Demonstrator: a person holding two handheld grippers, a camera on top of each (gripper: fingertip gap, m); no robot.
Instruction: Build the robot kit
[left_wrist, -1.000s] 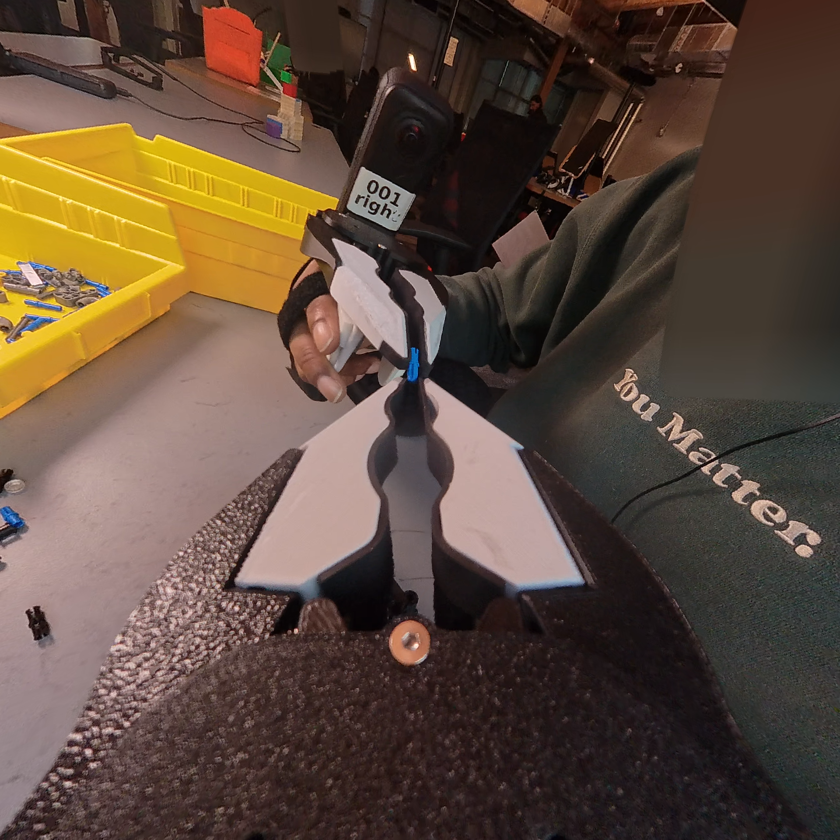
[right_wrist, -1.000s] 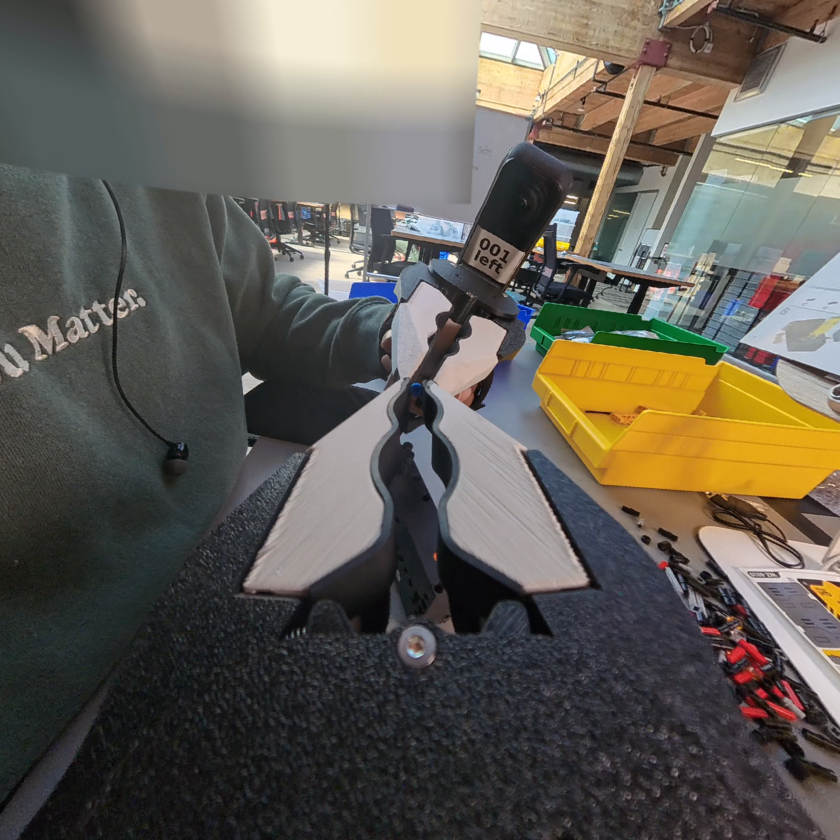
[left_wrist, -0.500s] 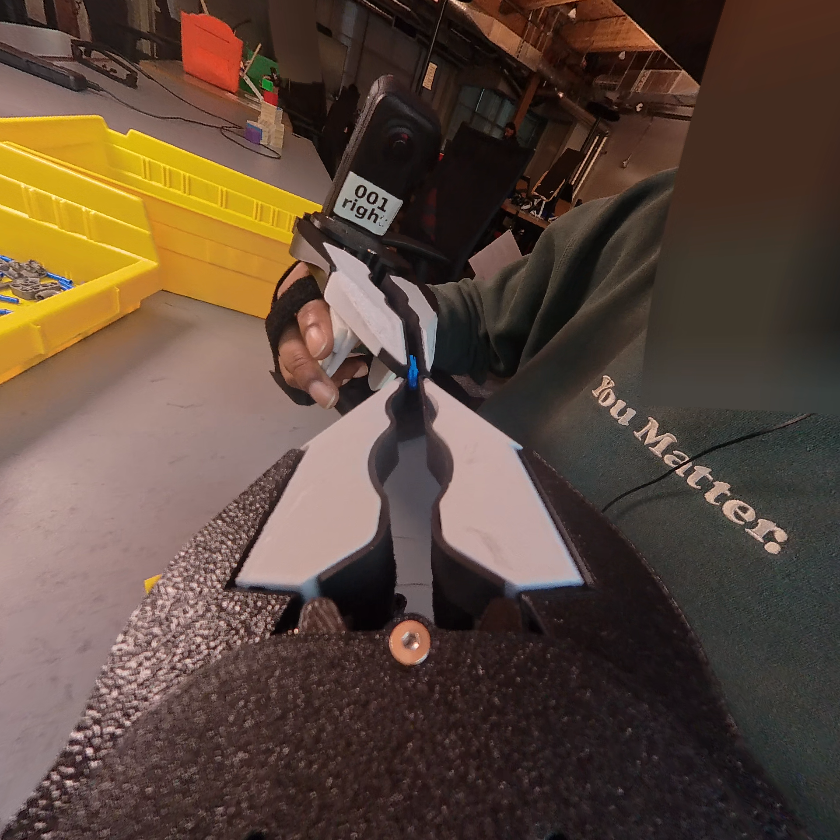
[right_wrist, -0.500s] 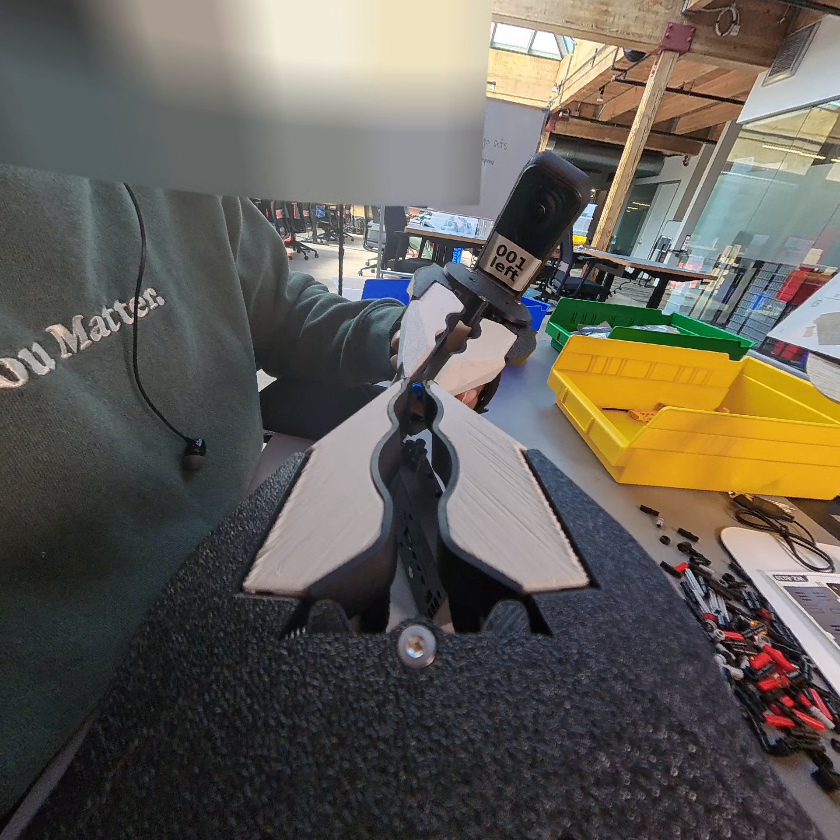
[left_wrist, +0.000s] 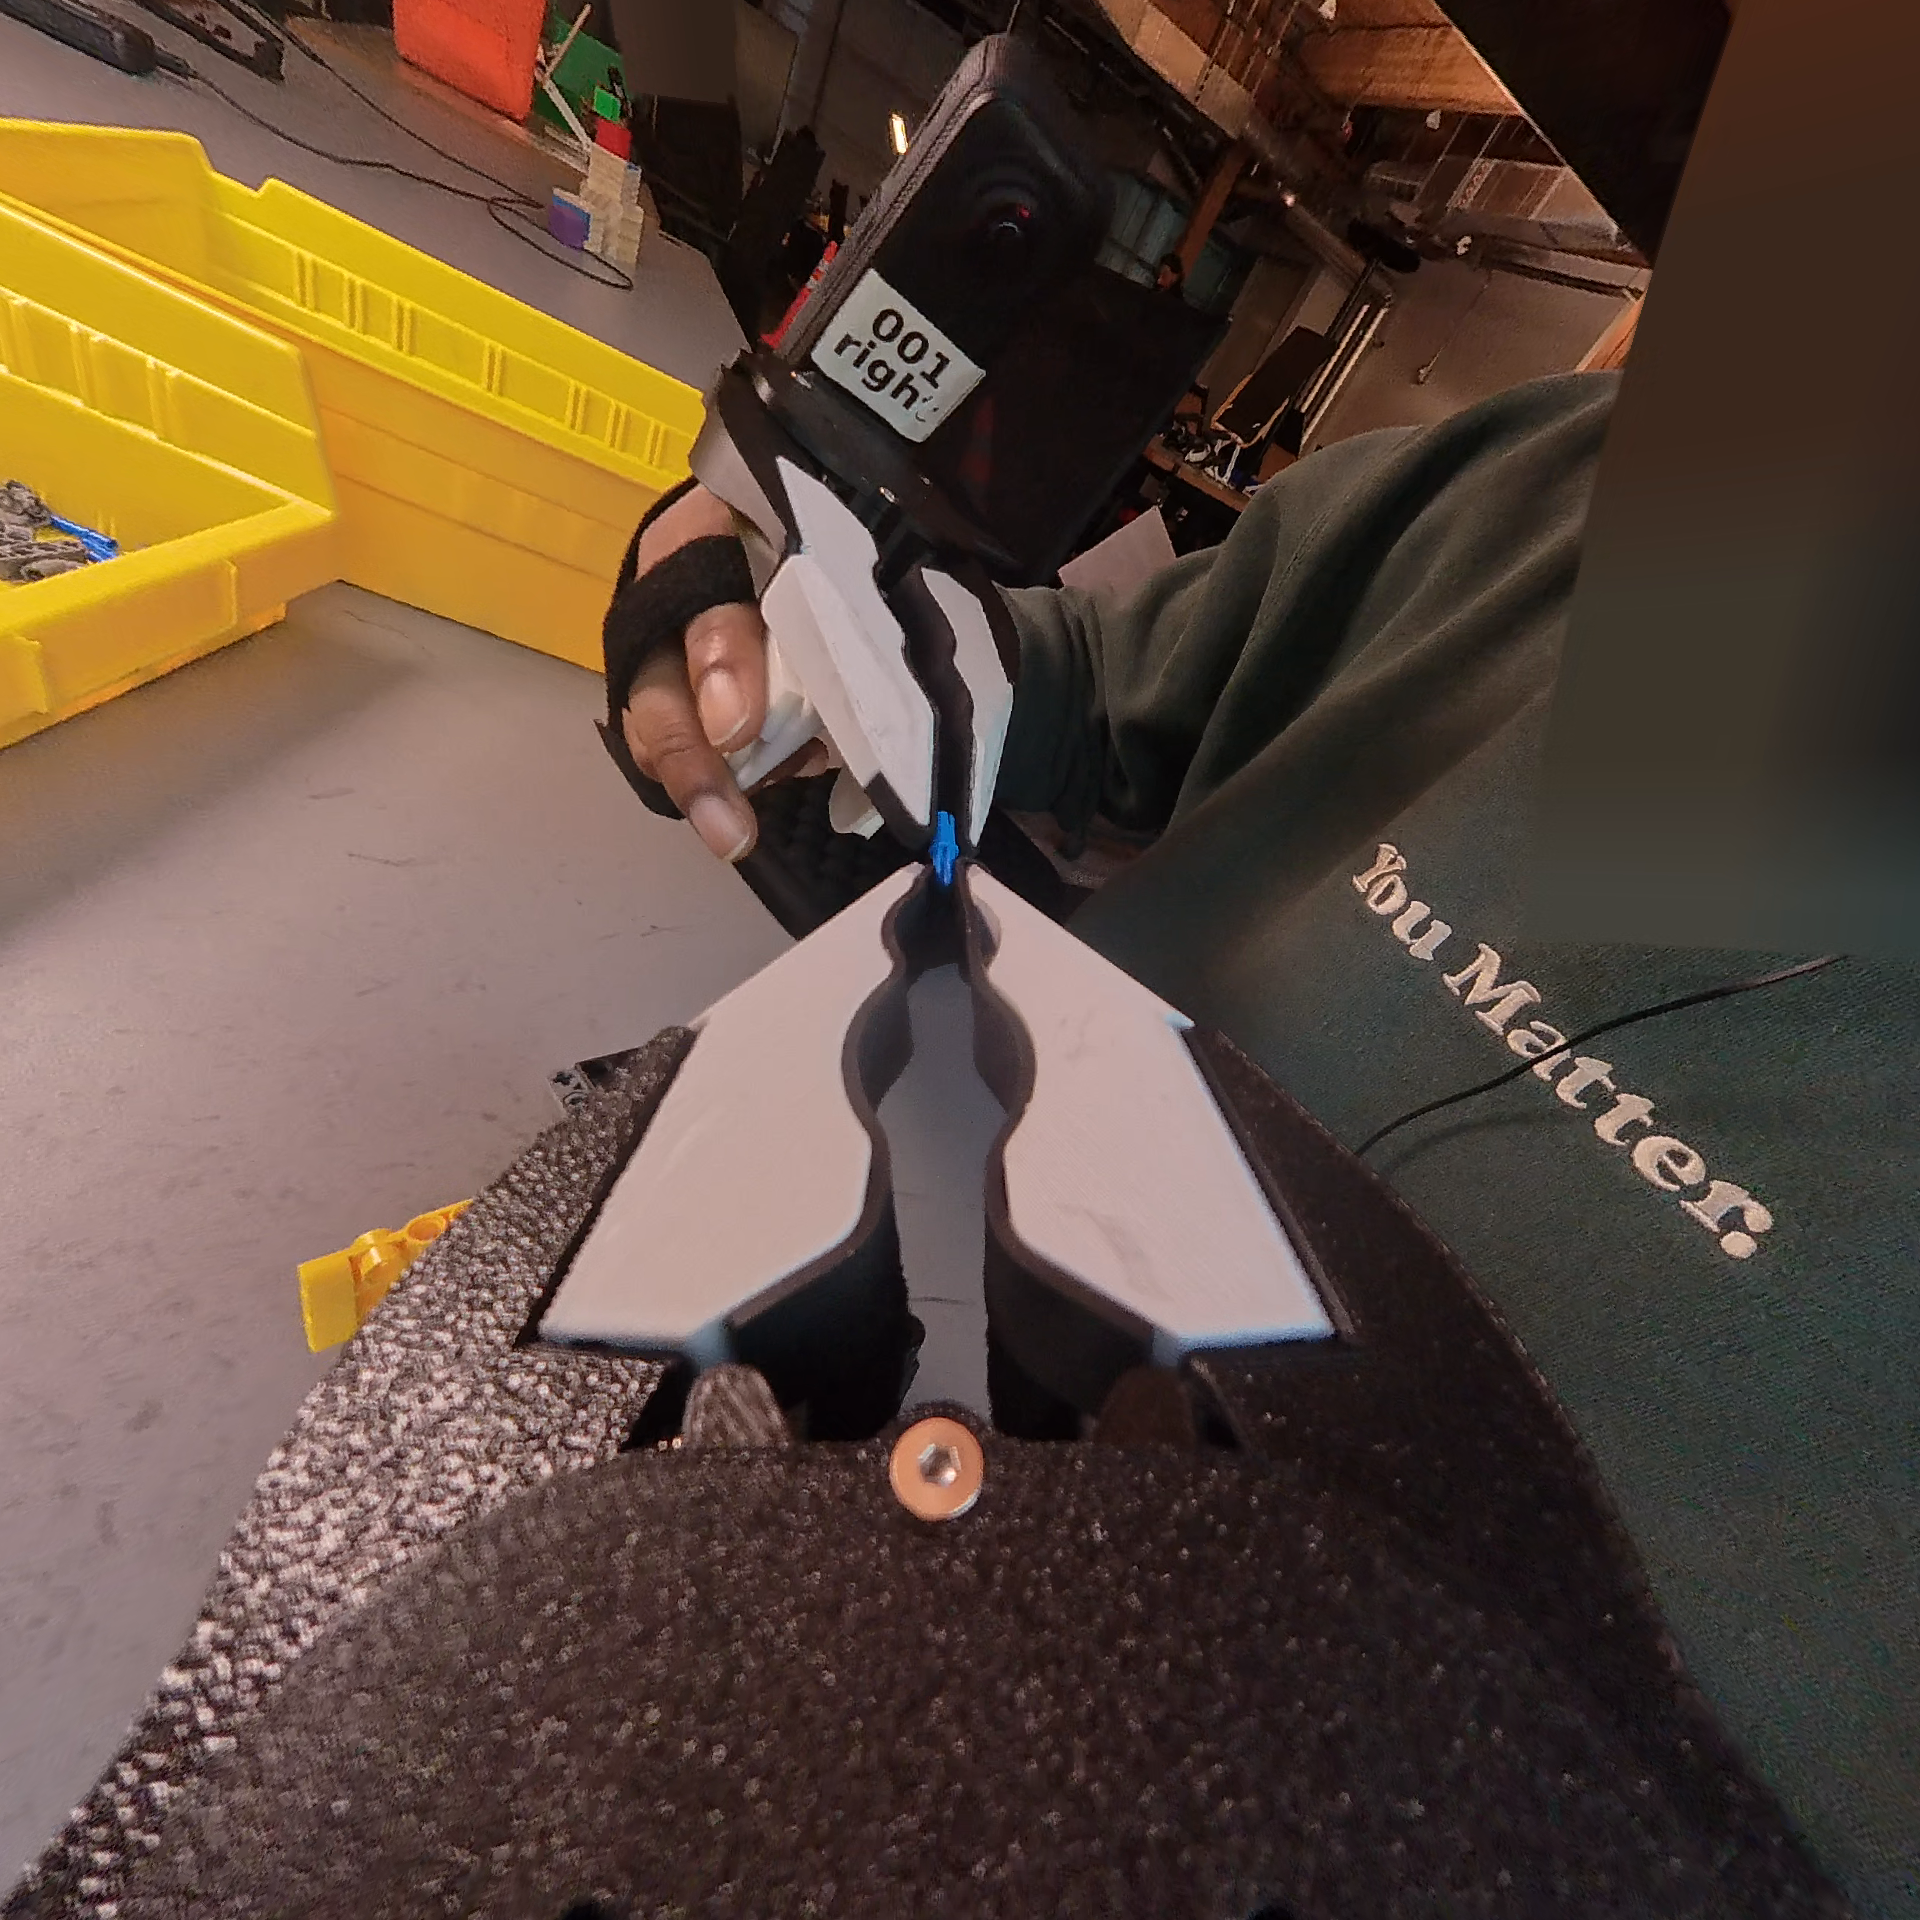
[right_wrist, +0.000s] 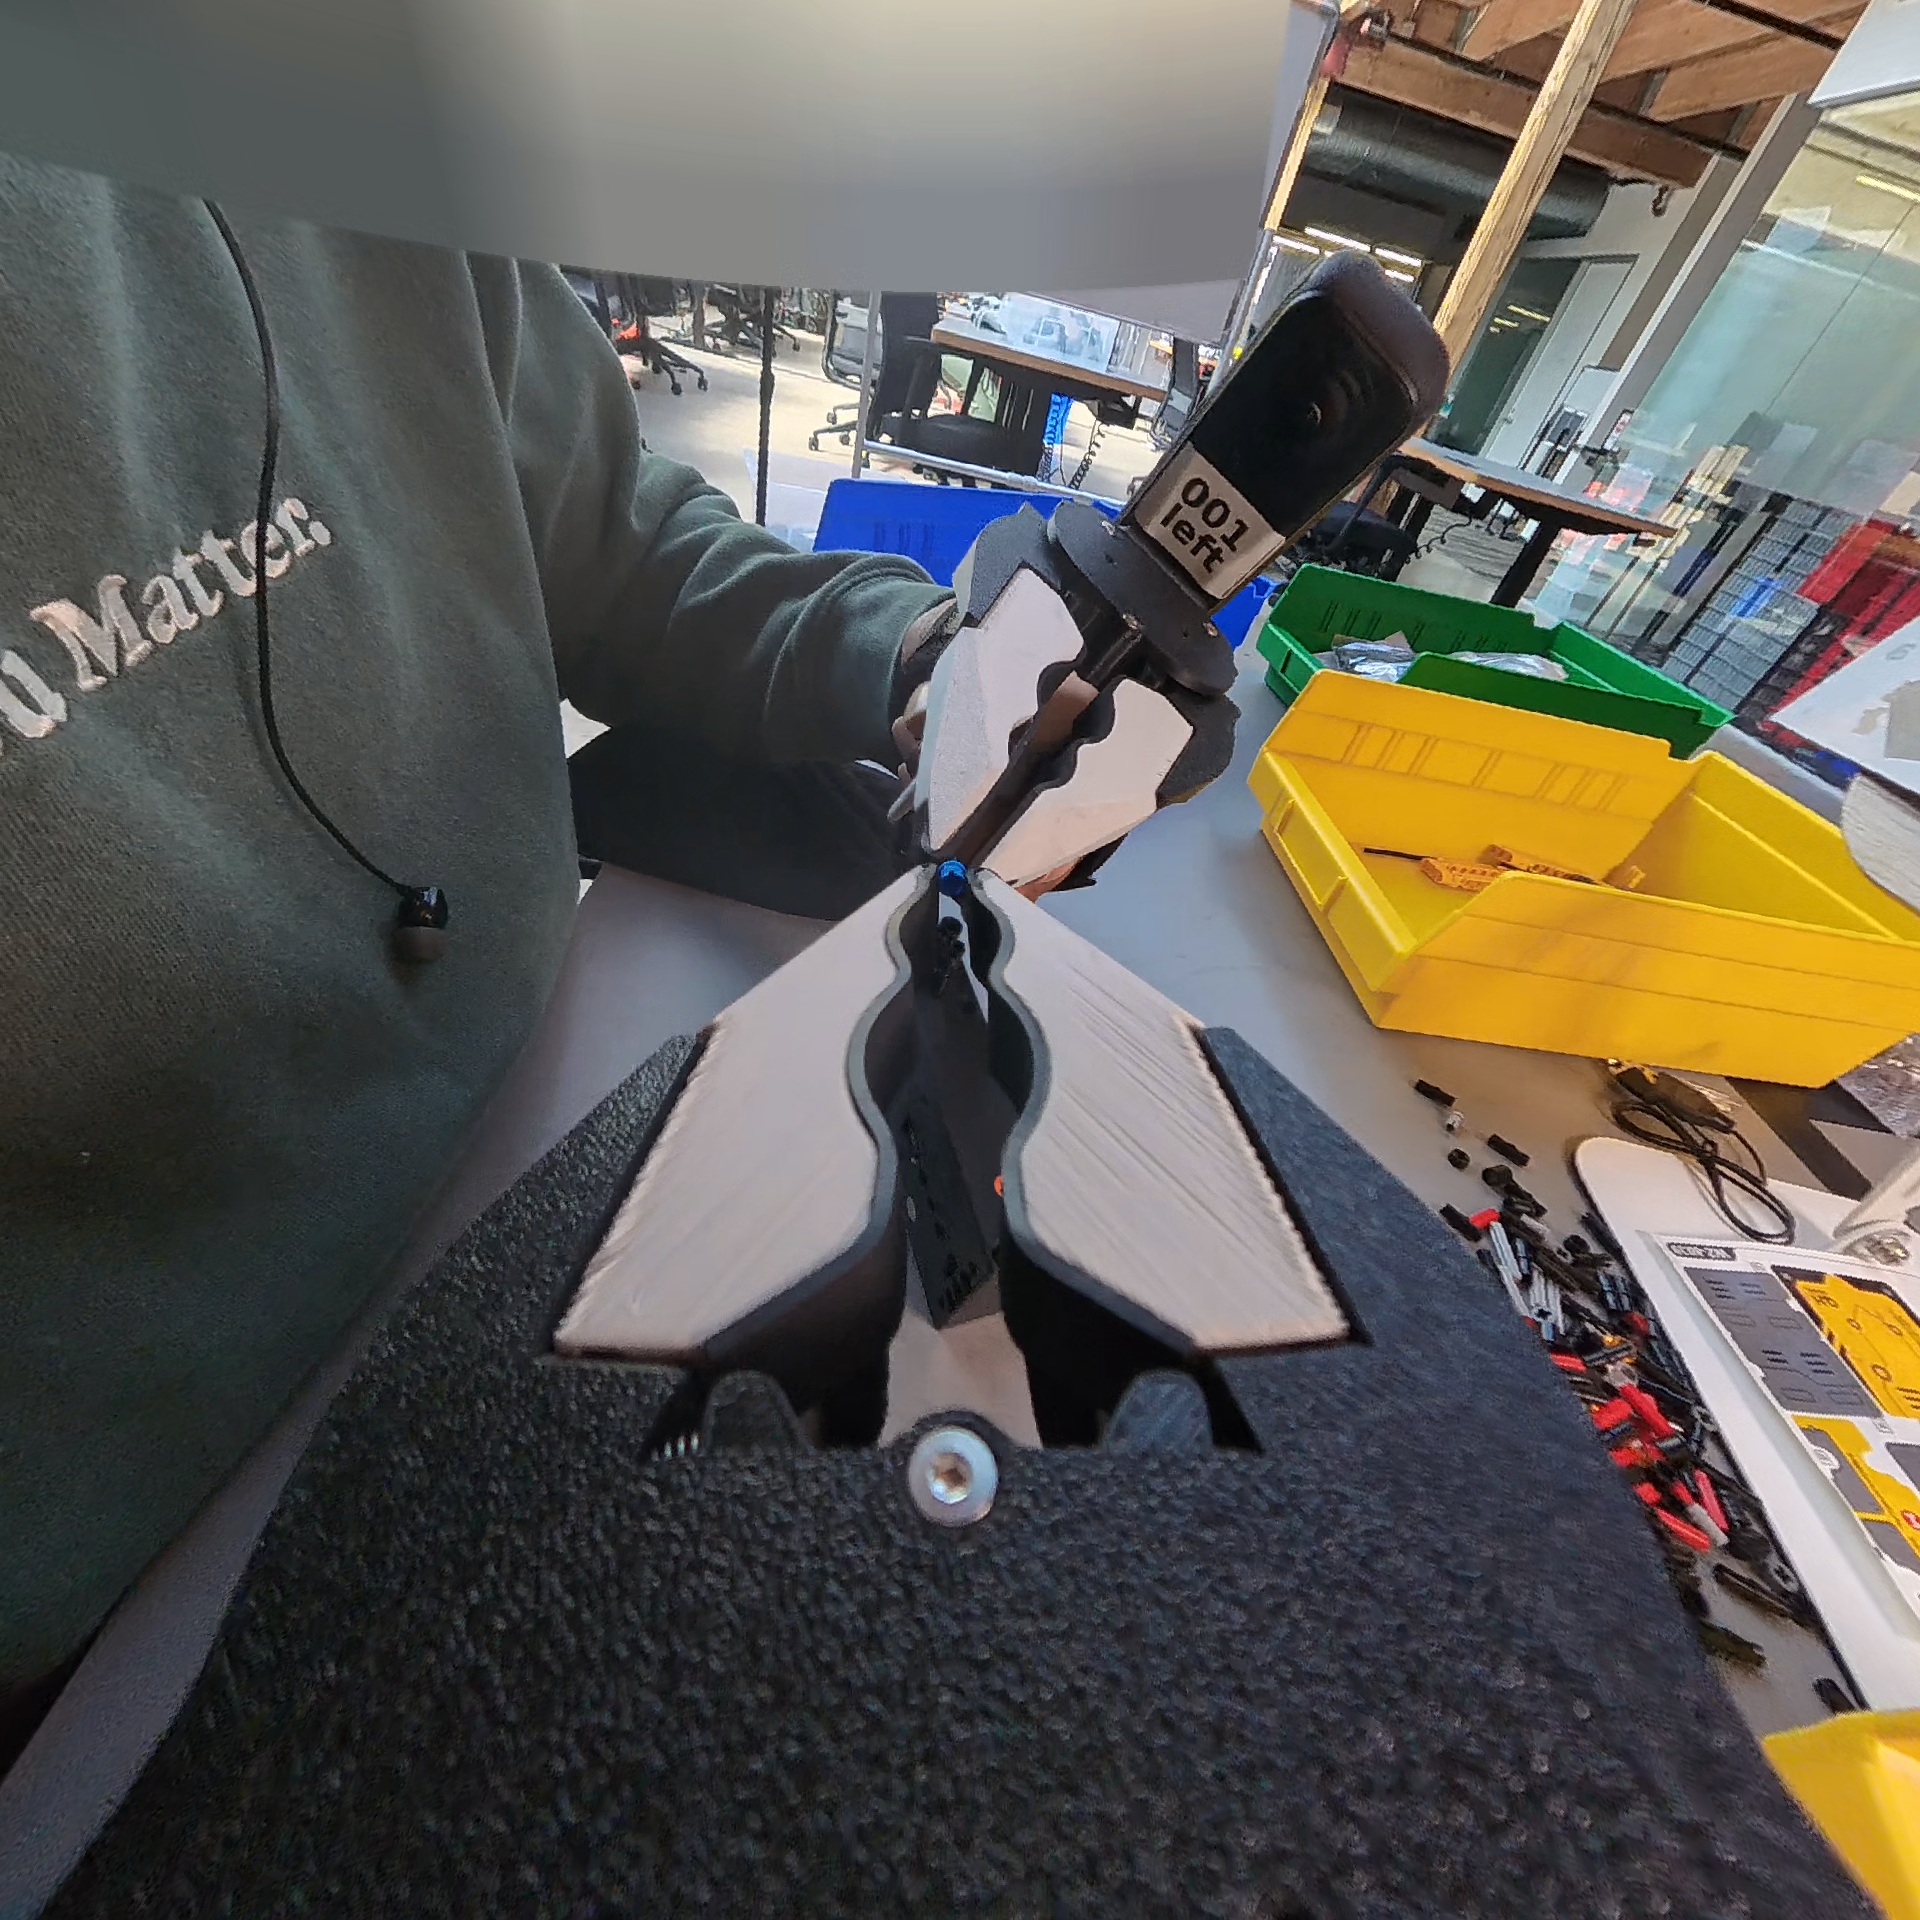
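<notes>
Centrally, the left gripper (left_wrist: 943, 883) and the right gripper (right_wrist: 948, 888) meet tip to tip above the grey table (left_wrist: 312, 935), in front of a person in a green sweatshirt (right_wrist: 260, 831). A small blue pin (left_wrist: 943, 850) sits at the junction, its long axis running from one gripper's tips to the other's. The left jaws are closed on the pin. The right jaws are closed on a black perforated beam (right_wrist: 948, 1195), which lies lengthwise between them with its far end at the pin (right_wrist: 950, 876). A hand (left_wrist: 691, 707) wearing a black strap grasps the right gripper's handle. Compared with one second ago, the opposing gripper appears nearer and steeper, and the yellow bins (left_wrist: 395, 416) lie farther left. A yellow piece (left_wrist: 364, 1283) rests just beside the left gripper's body.
</notes>
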